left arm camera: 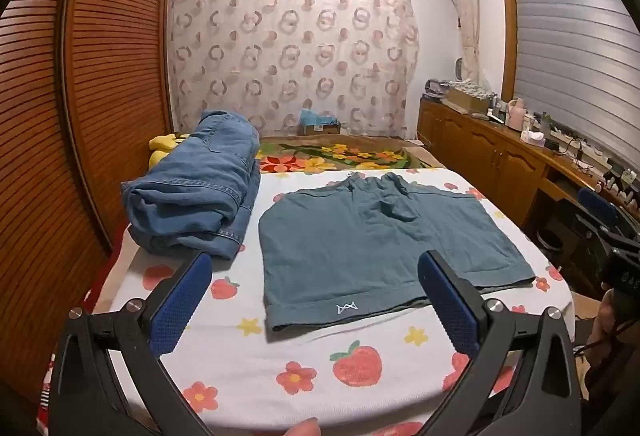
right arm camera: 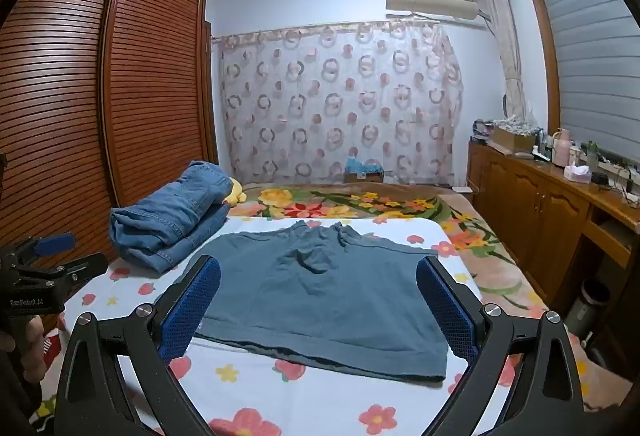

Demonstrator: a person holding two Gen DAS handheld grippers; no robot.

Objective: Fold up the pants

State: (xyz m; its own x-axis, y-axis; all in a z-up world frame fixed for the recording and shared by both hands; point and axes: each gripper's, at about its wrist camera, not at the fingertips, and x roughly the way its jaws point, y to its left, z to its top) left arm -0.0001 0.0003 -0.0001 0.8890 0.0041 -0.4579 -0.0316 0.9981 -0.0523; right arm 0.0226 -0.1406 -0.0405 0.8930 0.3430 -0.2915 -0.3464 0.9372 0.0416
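A pair of teal shorts [left arm camera: 372, 240] lies flat on the white flower-and-strawberry sheet [left arm camera: 320, 368], waistband toward the far end, a small white logo on the near left hem. It also shows in the right wrist view [right arm camera: 324, 292]. My left gripper [left arm camera: 316, 300] is open and empty, held above the near hem of the shorts. My right gripper [right arm camera: 318, 308] is open and empty, held above the shorts near their front edge. The left gripper also shows at the left edge of the right wrist view [right arm camera: 44, 260].
A folded stack of blue jeans [left arm camera: 196, 192] lies left of the shorts, with a yellow plush toy [left arm camera: 160, 148] behind it. A slatted wooden wardrobe [left arm camera: 80, 96] runs along the left. A wooden cabinet [left arm camera: 500, 156] with clutter stands on the right. A floral blanket [left arm camera: 340, 154] covers the far bed.
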